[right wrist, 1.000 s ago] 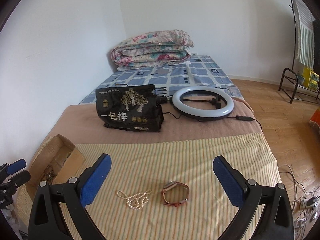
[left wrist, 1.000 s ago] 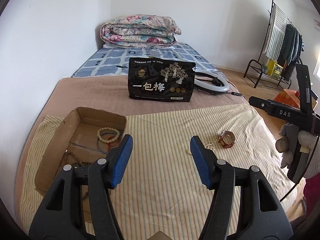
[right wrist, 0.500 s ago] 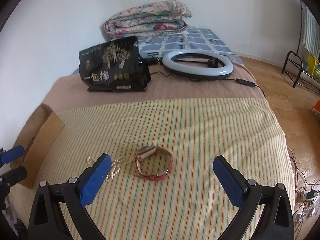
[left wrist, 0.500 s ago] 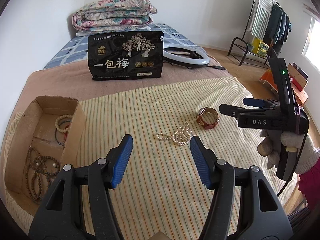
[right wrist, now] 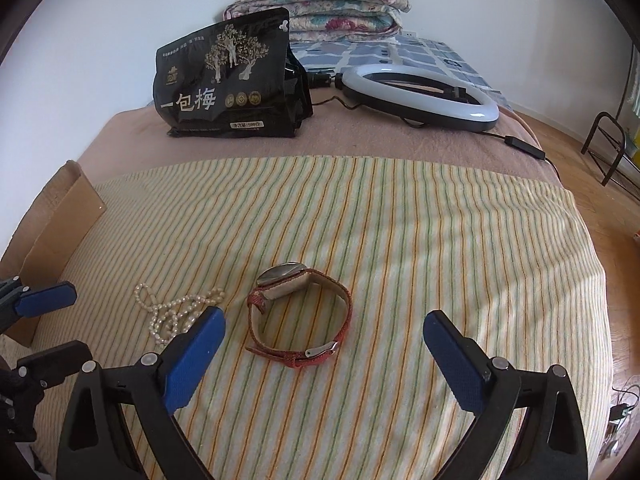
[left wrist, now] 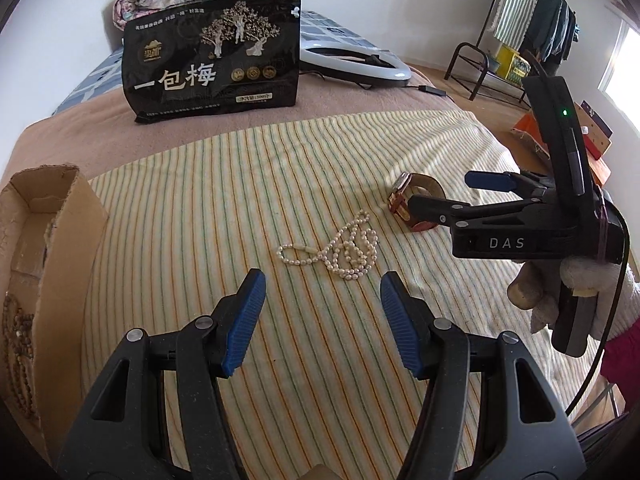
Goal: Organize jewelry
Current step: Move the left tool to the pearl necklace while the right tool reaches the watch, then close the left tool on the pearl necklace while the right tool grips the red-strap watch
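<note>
A white pearl necklace [left wrist: 340,249] lies bunched on the striped cloth just ahead of my open, empty left gripper [left wrist: 322,300]; it also shows in the right wrist view [right wrist: 176,312]. A red-strapped watch [right wrist: 298,312] lies just ahead of my open, empty right gripper [right wrist: 324,340], between its jaws' lines. In the left wrist view the watch [left wrist: 416,200] is partly behind the right gripper [left wrist: 452,192]. A cardboard box [left wrist: 28,248] with wooden bead strings [left wrist: 18,344] sits at the left.
A black snack bag [left wrist: 212,60] stands behind the striped cloth [right wrist: 400,220] with a ring light [right wrist: 420,92] and its cable to the right. Folded quilts [right wrist: 320,8] lie at the back. A clothes rack [left wrist: 532,32] stands on the floor to the right.
Both grippers have moved forward and down toward the cloth. The necklace and the watch now appear larger and closer. Both grippers stayed open.
</note>
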Motion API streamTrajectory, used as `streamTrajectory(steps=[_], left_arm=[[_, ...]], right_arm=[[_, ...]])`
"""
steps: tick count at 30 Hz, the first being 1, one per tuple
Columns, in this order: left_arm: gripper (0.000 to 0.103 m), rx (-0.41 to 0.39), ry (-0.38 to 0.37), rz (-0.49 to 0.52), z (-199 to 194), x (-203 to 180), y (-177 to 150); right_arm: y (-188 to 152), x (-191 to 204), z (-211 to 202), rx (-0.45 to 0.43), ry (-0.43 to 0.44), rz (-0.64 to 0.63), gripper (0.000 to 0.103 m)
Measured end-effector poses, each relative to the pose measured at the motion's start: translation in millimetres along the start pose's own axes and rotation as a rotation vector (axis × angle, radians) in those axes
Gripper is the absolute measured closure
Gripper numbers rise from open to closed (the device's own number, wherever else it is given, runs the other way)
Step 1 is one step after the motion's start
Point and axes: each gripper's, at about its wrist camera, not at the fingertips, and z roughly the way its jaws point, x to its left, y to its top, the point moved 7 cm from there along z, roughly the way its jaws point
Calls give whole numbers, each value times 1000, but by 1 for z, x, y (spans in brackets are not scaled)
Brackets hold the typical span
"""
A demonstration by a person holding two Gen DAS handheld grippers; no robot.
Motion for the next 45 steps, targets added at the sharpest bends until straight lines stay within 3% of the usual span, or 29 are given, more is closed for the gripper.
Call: streamTrajectory(steps=[7,10,13,20,30,32,38,45], left_arm=[[41,38,-15,23,27,-3,-3],[41,44,-18,25,34,-4,-3],[41,48,-19,31,41,-5,-2],[41,33,-4,48,56,-12,5],[42,-9,46,89,73,-18,13],[50,-15,38,96,73,-19,14],[89,-31,21,124,70,-25,15],[92,-31,29,102,63,-22,18]], right_arm=[[3,5,13,-6,11,-56,6],[2,8,20,8,0,-80,15],[3,6,22,2,6,-77,17],[6,-5,20,-10,-2,-76,39],[5,-14,21,-18,9,-38,42],[5,-13,21,-22,6,-36,42],[5,-13,20,-25,2,-26,42],[6,-9,14,-32,12,-11,43]])
